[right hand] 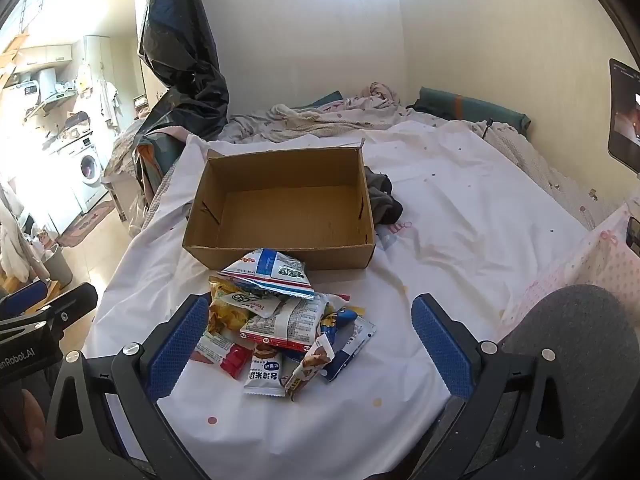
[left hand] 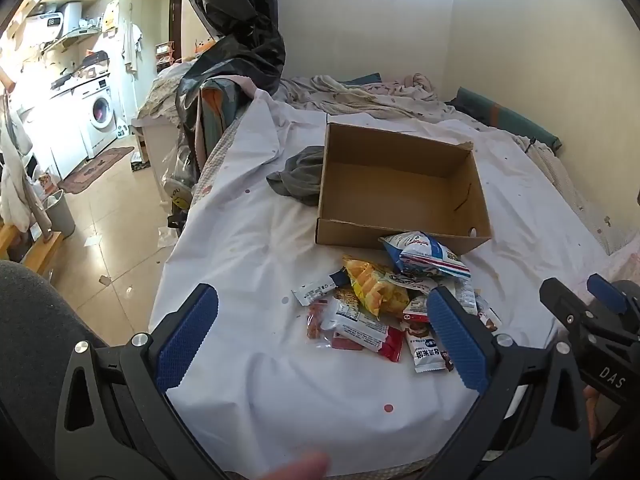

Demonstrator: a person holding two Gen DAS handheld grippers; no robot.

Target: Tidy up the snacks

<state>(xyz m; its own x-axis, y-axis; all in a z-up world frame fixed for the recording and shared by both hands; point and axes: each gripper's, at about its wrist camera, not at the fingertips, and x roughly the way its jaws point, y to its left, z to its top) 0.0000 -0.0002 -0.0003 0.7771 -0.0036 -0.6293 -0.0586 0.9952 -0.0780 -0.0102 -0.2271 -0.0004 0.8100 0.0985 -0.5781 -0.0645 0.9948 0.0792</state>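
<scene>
Snack packets (left hand: pixel 384 312) lie heaped on the white sheet (left hand: pixel 248 248), just in front of the empty cardboard box (left hand: pixel 400 188), positioned as the likely receptacle. From the left wrist view, the left gripper (left hand: pixel 320 340) hovers above the sheet with jaws fully spread, gripping nothing. From the right wrist view, the right gripper (right hand: pixel 312 344) likewise stands spread and empty, framing the pile for a first pick.

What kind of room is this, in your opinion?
Probably a small studio flat: the work surface is a bed with rumpled bedding against the wall, and a washing machine and kitchen shelves stand in the same open space.
</scene>
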